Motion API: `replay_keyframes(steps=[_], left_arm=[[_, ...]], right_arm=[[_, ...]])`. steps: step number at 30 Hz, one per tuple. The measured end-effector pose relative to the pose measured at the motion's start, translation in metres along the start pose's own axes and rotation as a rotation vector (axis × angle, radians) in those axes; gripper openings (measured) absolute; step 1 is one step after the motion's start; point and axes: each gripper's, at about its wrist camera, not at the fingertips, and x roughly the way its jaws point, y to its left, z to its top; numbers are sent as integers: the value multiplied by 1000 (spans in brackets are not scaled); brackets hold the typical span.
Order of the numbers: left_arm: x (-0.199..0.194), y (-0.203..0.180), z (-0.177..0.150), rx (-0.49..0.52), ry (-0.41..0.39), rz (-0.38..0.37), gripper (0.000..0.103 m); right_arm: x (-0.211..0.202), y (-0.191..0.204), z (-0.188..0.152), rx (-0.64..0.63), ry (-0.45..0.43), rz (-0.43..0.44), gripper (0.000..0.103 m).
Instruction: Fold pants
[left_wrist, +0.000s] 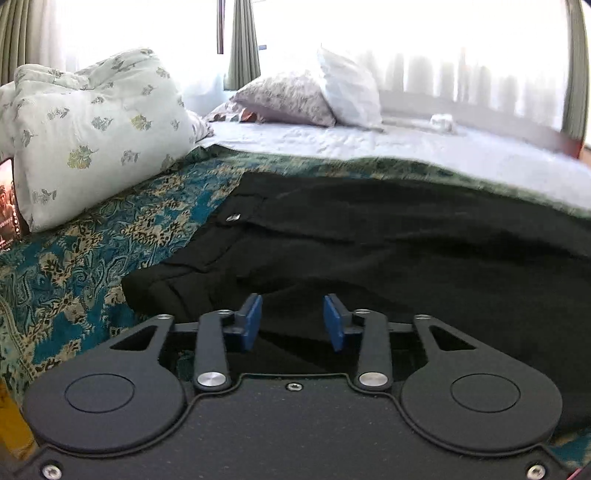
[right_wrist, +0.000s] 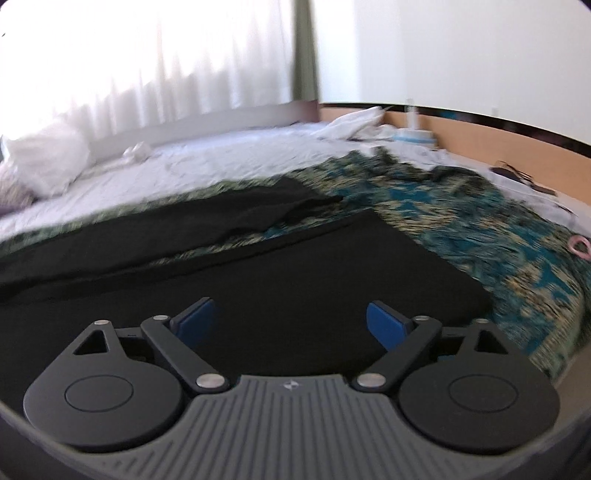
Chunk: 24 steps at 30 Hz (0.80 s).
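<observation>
Black pants (left_wrist: 369, 240) lie spread flat on a teal patterned bedspread (left_wrist: 92, 266). Their waistband with a small silver button (left_wrist: 232, 218) is at the left in the left wrist view. My left gripper (left_wrist: 292, 319) hovers over the near edge of the waist end, its blue pads a modest gap apart with nothing pinched between them. In the right wrist view the two pant legs (right_wrist: 295, 266) stretch away to the right, the far leg (right_wrist: 221, 214) lying apart from the near one. My right gripper (right_wrist: 290, 325) stands wide open above the near leg.
A large leaf-print pillow (left_wrist: 92, 140) sits on the bedspread at left, with more pillows (left_wrist: 295, 98) on the white sheet (left_wrist: 406, 147) behind. White laundry (right_wrist: 354, 122) and a wooden panel (right_wrist: 480, 136) lie at the far right; a pink ring (right_wrist: 580, 245) rests near the bedspread's (right_wrist: 480, 229) right edge.
</observation>
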Motion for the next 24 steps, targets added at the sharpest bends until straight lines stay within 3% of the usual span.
replay_keyframes(steps=[4,8,14,17,21,23,24], left_arm=[[19,2,-7,8,54,32,32],[23,6,-16,1,73,58,33],[27,2,-15,33,70,84,33],[27,-1,-15,45,68,95,33],[26,-3,-13,58,69,103,34],[24,-2,-9,46,79,98,38],[22,-2,-6,38,79,87,45]], right_arm=[[23,5,0,-56,87,11,91],[36,-4,-7,-67,152,-69,89],[40,-23,-8,-48,154,-178,92],[44,-31,-7,-33,171,-256,101],[48,-49,-2,64,201,-277,102],[45,-48,0,55,196,-295,103],[42,-46,2,43,186,-297,102]])
